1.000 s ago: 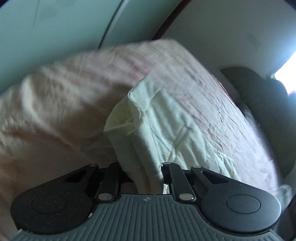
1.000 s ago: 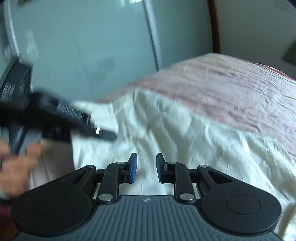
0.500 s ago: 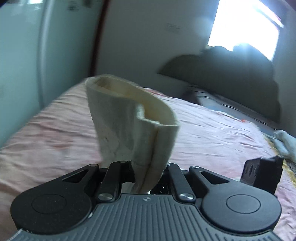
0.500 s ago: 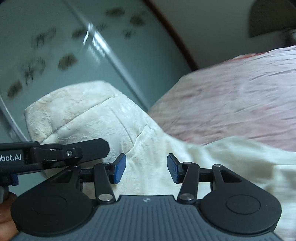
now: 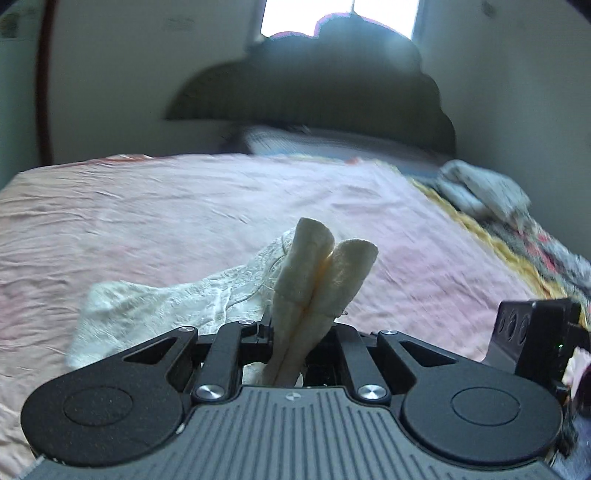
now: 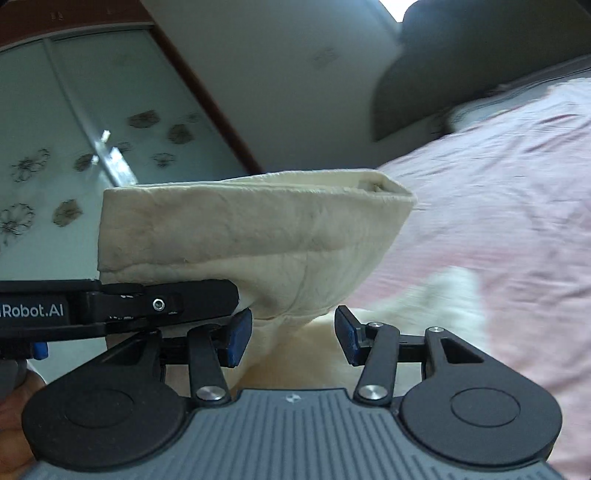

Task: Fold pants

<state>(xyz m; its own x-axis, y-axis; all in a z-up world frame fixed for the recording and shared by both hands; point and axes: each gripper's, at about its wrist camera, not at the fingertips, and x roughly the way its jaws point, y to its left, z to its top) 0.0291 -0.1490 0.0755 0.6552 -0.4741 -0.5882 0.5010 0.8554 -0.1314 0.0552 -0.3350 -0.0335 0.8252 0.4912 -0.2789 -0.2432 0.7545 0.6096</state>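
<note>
The left tongs point(image 5: 303, 332) are clenched on a doubled fold of the cream pants point(image 5: 325, 273), raised above the bed point(image 5: 184, 206); the right tongs point(image 6: 293, 334) stand released, pants cloth beyond their blue pads point(image 6: 236, 338). Around: pink wrinkled sheet, dark headboard point(image 5: 314, 77), bright window point(image 5: 306, 14), flower-etched wardrobe doors point(image 6: 74, 147).

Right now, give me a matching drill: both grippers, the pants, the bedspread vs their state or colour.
Things:
1. left gripper
2. right gripper
3. pants
4. bedspread

States or colours:
A. pink, wrinkled
B. jaws apart, pads blue, clamping nothing
C. cream, lifted by one bunched end
D. clamped on folded cloth

Pairs: 1-D, 2-B, 3-C, 4-A
</note>
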